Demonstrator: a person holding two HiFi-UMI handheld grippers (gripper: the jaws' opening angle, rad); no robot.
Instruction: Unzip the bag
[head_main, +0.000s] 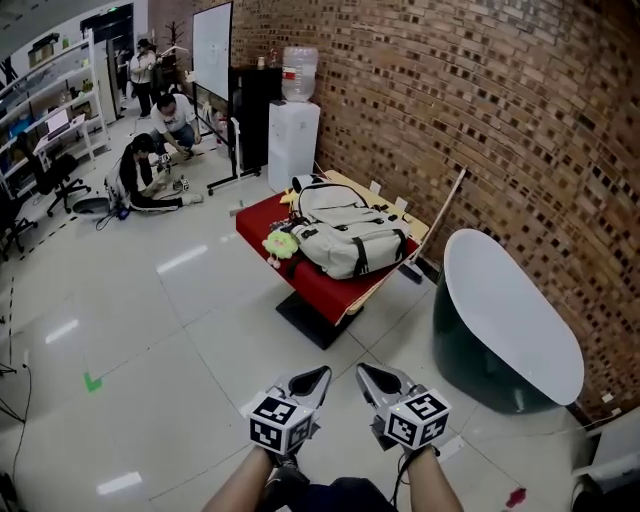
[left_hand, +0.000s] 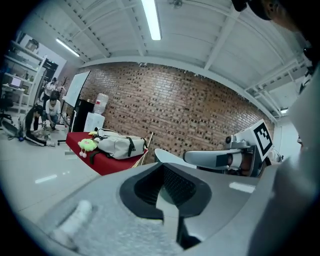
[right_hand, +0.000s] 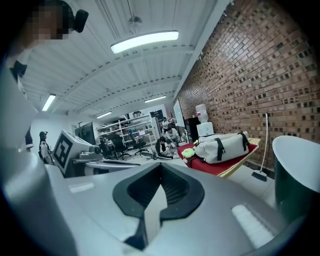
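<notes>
The bag (head_main: 350, 238) lies well ahead of me at about twelve o'clock, flat on a red-covered table (head_main: 322, 288). It is a pale grey backpack with dark straps across it, and a green soft toy (head_main: 281, 243) sits at its nine o'clock end. I cannot make out its zip from here.

One backpack (head_main: 345, 238), one green plush toy (head_main: 281, 243), one red-covered surface (head_main: 325, 288), one water dispenser (head_main: 293, 145), one whiteboard (head_main: 212, 48), one bathtub (head_main: 505, 320), three people (head_main: 177, 120) (one standing, two down on the floor), and two grippers: one left hand-held gripper (head_main: 318, 376), one right hand-held gripper (head_main: 366, 373).
</notes>
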